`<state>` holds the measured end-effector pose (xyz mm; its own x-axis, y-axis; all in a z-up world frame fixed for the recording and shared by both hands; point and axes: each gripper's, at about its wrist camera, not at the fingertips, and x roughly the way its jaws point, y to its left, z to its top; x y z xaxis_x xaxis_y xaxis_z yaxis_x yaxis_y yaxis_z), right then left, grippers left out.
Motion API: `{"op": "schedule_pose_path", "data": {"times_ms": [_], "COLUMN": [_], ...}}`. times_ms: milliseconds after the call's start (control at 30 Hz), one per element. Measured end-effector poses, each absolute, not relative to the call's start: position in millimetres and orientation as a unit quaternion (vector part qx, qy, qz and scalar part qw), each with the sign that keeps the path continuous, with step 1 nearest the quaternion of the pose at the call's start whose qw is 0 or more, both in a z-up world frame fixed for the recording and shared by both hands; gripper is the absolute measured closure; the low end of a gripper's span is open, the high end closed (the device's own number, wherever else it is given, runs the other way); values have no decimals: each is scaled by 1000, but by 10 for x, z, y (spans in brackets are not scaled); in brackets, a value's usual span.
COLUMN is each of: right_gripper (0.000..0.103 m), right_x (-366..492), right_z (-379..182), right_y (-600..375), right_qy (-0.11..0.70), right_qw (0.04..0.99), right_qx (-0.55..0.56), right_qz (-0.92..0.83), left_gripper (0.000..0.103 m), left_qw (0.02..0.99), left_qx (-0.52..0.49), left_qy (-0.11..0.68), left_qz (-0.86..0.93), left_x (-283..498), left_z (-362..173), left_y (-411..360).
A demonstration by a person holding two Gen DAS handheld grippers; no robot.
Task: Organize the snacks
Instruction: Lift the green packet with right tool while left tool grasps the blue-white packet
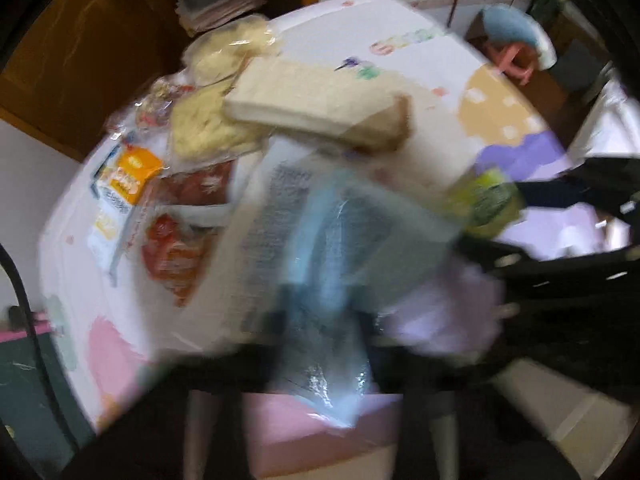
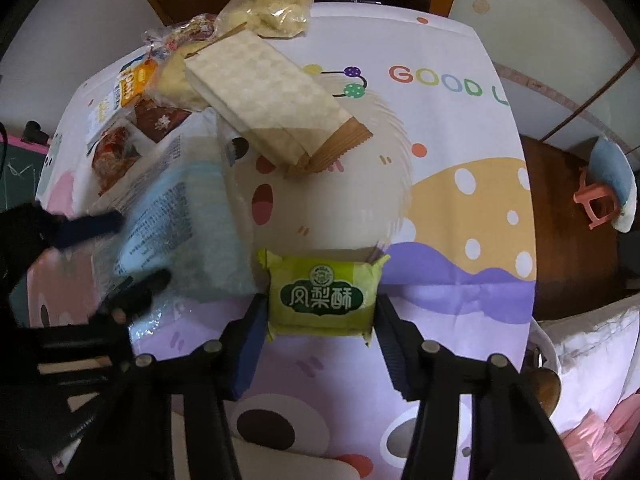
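snacks spread over a cartoon-print tablecloth: green pastry packet near the front edge, pale blue film bag just to its left, long wafer pack lying across a heap of other bags further back. green pastry packet: small, light, pillow-shaped, foil wrap probably slick and crinkly, contents likely crumbly; best gripped across the short sides at mid-height, with modest pressure, clear of the crimped end seals. pale blue film bag: soft, thin, floppy, expected to sag and slide when lifted; best pinched at a seam or a bunched fold. wafer pack: stiff but brittle; to be supported along its length rather than by one end. right gripper: pointed down at the table, jaws at about half width, straddling the green pastry packet, pads close beside both short sides; firm contact not confirmed, packet flat on the cloth. left gripper: jaws fully together, pale blue film bag running between the fingers and apparently pinched; view badly blurred, exact grip point not readable. risk: film slipping out of a thin pinch; pastry crushed by excess squeeze.
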<state>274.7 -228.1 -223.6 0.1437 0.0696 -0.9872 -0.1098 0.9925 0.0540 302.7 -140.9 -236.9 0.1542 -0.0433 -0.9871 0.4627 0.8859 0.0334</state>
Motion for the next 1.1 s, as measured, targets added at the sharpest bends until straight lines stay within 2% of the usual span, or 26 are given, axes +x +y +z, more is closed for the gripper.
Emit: {"op": "schedule_pose_path", "data": {"times_ms": [200, 367, 600, 800, 1100], "right_gripper": [51, 51, 51, 51, 51], "right_x": [2685, 2544, 2300, 2114, 1765], "right_z": [-2009, -1773, -1356, -1035, -608], "right_y": [-2314, -2355, -2438, -2361, -2237], "right_qy": [637, 613, 569, 540, 501], "right_qw": [768, 786, 815, 832, 853], "right_qx": [-18, 2, 27, 25, 14], "right_qz": [65, 82, 104, 123, 149], "left_gripper": [102, 103, 103, 103, 103], "left_qw": [756, 777, 807, 828, 865], "left_qx": [128, 85, 36, 32, 51], "left_qy": [621, 600, 564, 528, 440], "left_qz": [-166, -168, -174, -188, -235], "left_x": [2990, 2910, 2715, 2509, 1915], "left_z": [-2288, -2022, -1447, -1015, -81], "left_y": [-1325, -948, -710, -709, -706]}}
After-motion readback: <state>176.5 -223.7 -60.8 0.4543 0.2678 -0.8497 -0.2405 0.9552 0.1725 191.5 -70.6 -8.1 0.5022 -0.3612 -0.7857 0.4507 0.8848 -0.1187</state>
